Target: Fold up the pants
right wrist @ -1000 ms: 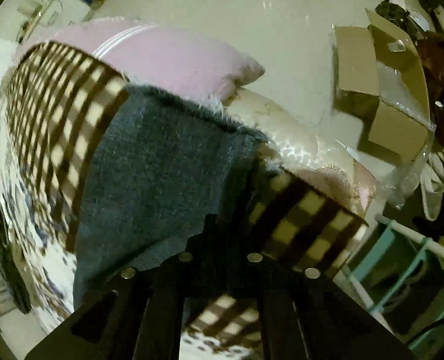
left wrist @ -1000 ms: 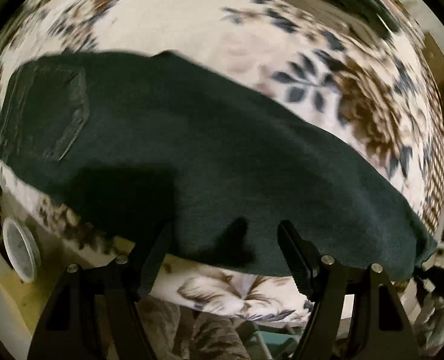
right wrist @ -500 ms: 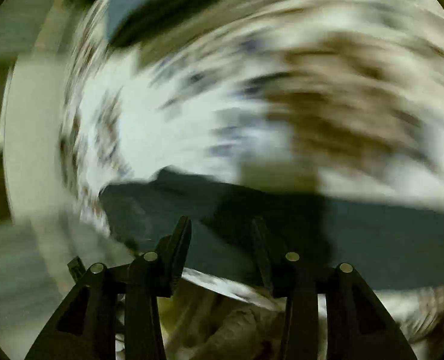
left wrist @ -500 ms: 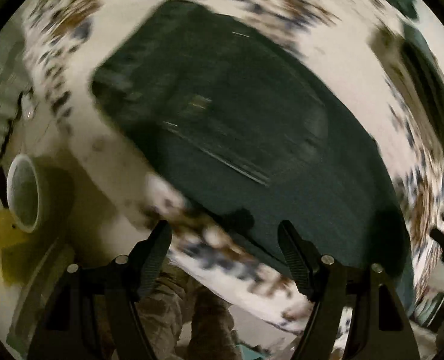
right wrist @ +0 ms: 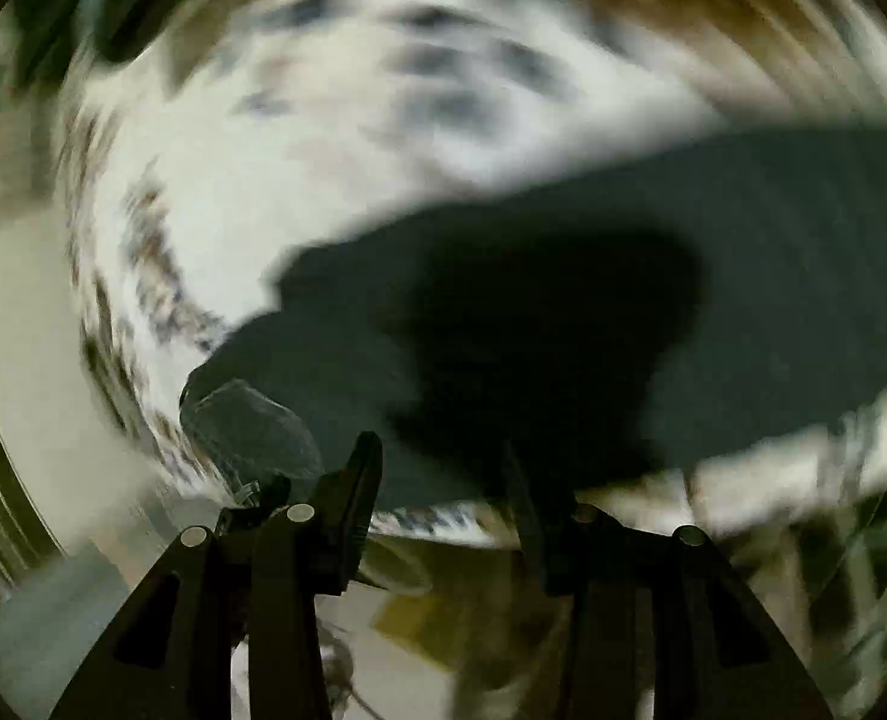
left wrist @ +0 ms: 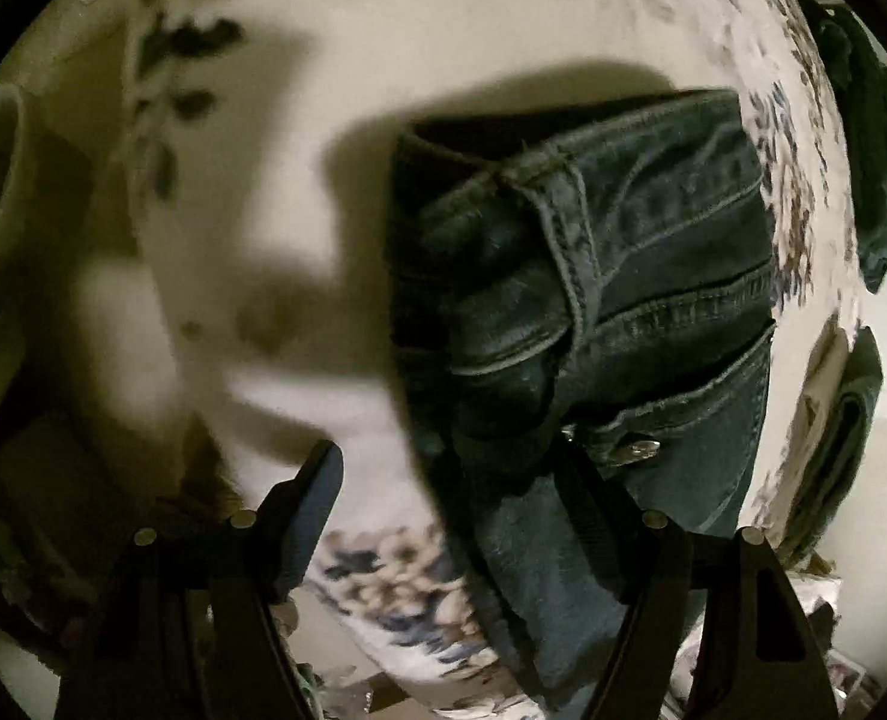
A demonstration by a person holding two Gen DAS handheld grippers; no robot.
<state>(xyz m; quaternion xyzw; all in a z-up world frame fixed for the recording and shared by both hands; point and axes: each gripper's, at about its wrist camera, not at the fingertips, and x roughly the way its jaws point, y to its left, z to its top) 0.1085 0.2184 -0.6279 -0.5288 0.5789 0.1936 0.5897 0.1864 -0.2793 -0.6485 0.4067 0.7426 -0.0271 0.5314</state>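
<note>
Since the frames of a second earlier, the left wrist view has closed in from the whole dark garment to its waistband end, and the right wrist view has swung from a pillow and checked cloth to the floral surface. Left wrist view: the pants [left wrist: 599, 300], dark denim, lie folded lengthwise on the floral bedsheet [left wrist: 251, 192], waistband and metal button [left wrist: 638, 450] nearest the camera, close to the near edge of the bed, where the denim appears to run over the edge. The left gripper [left wrist: 449, 480] hovers with jaws wide apart; its right-hand finger [left wrist: 587, 516] lies against the denim just beside the button, the other finger over bare sheet. A second dark garment [left wrist: 875, 180] lies at the far right edge of the sheet, well apart. Right wrist view, heavily motion-blurred: the pants [right wrist: 563, 312] appear as a dark band across the bedsheet [right wrist: 323, 150], reaching the near edge. The right gripper [right wrist: 440, 480] has its jaws apart, holding nothing, with fingertips over the near border of the denim; whether they touch cannot be told. Its shadow falls on the cloth.
</note>
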